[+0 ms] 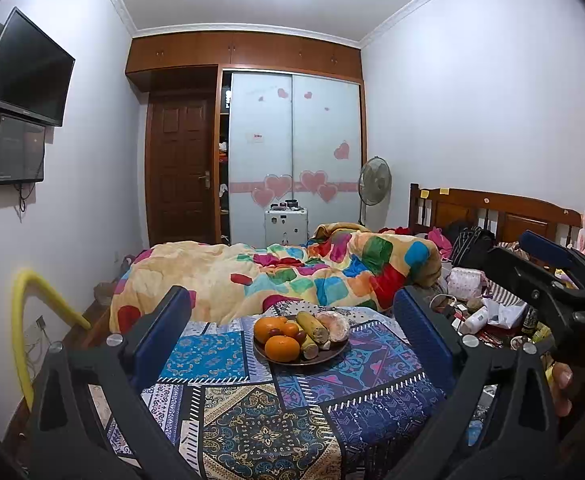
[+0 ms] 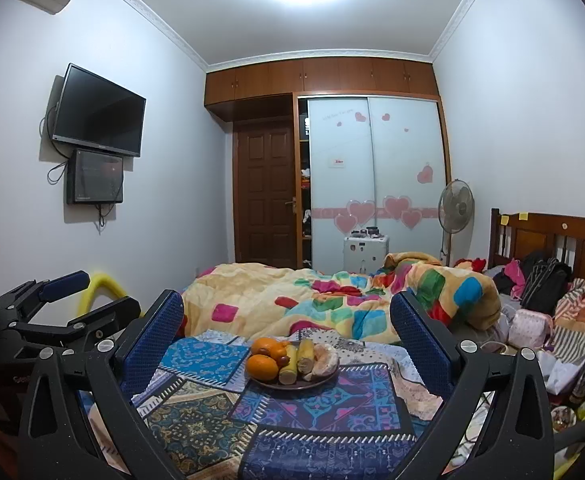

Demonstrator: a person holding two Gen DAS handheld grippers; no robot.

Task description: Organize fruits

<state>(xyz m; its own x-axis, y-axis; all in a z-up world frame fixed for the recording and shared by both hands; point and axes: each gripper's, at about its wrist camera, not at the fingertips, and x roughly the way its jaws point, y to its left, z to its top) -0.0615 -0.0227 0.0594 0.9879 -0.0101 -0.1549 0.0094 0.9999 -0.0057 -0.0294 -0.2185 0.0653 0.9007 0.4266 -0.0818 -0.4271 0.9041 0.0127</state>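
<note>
Both my grippers hang above the patchwork cloth (image 1: 252, 412), and both are spread wide with nothing between the pads. My left gripper (image 1: 292, 316) frames the brown plate (image 1: 324, 354) squarely between its blue fingers (image 1: 164, 328); my right gripper (image 2: 286, 334) does the same from a little farther over. Neither touches the plate or the fruit.

On the plate: one orange (image 1: 281, 348) at the near edge, a second orange (image 1: 267, 327) just behind it, touching. Two bananas (image 1: 312, 326) lie side by side down the middle, cut ends toward me. A pale peeled fruit (image 1: 334, 326) rests against the right-hand banana, and small dark red fruits sit between the oranges and bananas; which kind, I cannot tell.

Behind the plate a colourful quilt (image 1: 292, 276) lies bunched on the bed. Off to my right in the left wrist view I see my other gripper's fingers, parted too.
</note>
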